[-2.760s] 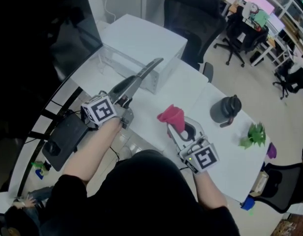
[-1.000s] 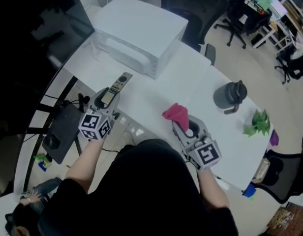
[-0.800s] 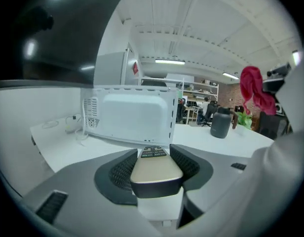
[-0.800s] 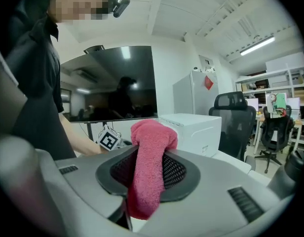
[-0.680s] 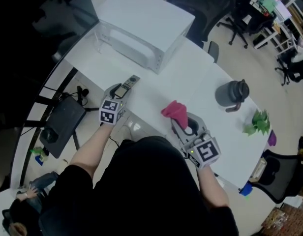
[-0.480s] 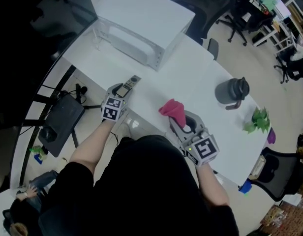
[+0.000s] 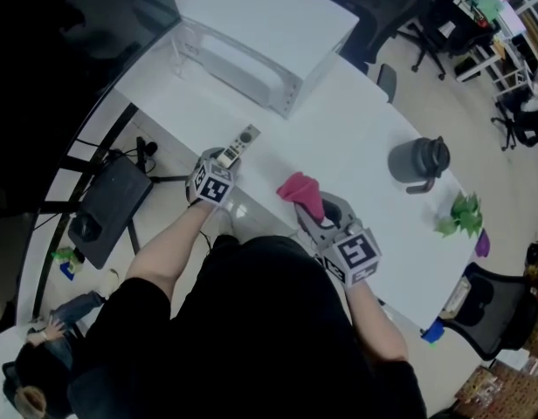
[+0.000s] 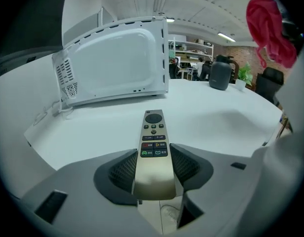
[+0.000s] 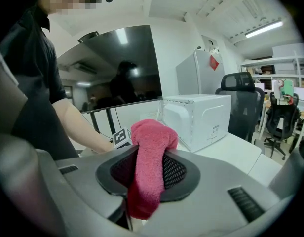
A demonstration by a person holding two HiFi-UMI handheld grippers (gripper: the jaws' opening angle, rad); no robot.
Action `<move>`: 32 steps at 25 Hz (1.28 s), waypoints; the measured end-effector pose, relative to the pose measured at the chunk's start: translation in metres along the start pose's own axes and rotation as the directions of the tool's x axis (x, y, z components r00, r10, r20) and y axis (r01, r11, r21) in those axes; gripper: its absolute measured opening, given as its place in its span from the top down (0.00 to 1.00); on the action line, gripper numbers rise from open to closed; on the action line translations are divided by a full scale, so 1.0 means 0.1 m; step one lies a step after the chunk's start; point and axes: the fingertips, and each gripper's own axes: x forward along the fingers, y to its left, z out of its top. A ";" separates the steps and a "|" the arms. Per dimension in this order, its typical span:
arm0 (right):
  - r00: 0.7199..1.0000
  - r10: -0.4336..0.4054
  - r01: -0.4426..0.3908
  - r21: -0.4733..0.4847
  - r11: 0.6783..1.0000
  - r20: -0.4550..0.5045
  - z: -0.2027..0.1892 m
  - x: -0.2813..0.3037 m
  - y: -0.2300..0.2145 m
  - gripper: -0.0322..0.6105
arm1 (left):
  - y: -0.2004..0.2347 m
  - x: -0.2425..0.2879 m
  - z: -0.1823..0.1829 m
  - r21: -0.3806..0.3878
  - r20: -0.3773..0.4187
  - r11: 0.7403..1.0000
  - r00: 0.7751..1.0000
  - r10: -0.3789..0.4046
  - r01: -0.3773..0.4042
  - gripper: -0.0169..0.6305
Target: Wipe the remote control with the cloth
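the white table (image 7: pixel 348 138) bore a microwave (image 7: pixel 260 33). just short of the microwave, the left gripper (image 7: pixel 226 158) clamped the remote control (image 8: pixel 153 152), which pointed toward it. farther from the microwave, the right gripper (image 7: pixel 318 213) pinched the bunched pink cloth (image 9: pixel 149 167).

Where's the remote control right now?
Head view, left of centre: remote clamped in the left gripper at the table edge, microwave behind, cloth to its right.
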 end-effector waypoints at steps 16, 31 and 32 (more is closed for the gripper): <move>0.988 -0.083 0.086 0.021 0.996 -0.133 -0.35 0.19 -0.32 0.77 | 0.04 -0.37 0.16 -0.050 0.085 0.999 0.996 0.000 0.004 0.55; 0.754 -0.352 0.491 0.119 0.863 -0.554 -2.17 -0.26 -1.54 0.77 | -0.39 -1.56 0.64 -0.100 0.265 0.994 0.964 -0.023 0.051 0.55; 0.746 -0.349 0.492 0.116 0.863 -0.568 -2.23 -0.25 -1.54 0.77 | -0.45 -1.57 0.68 -0.091 0.267 0.994 0.963 -0.032 0.059 0.55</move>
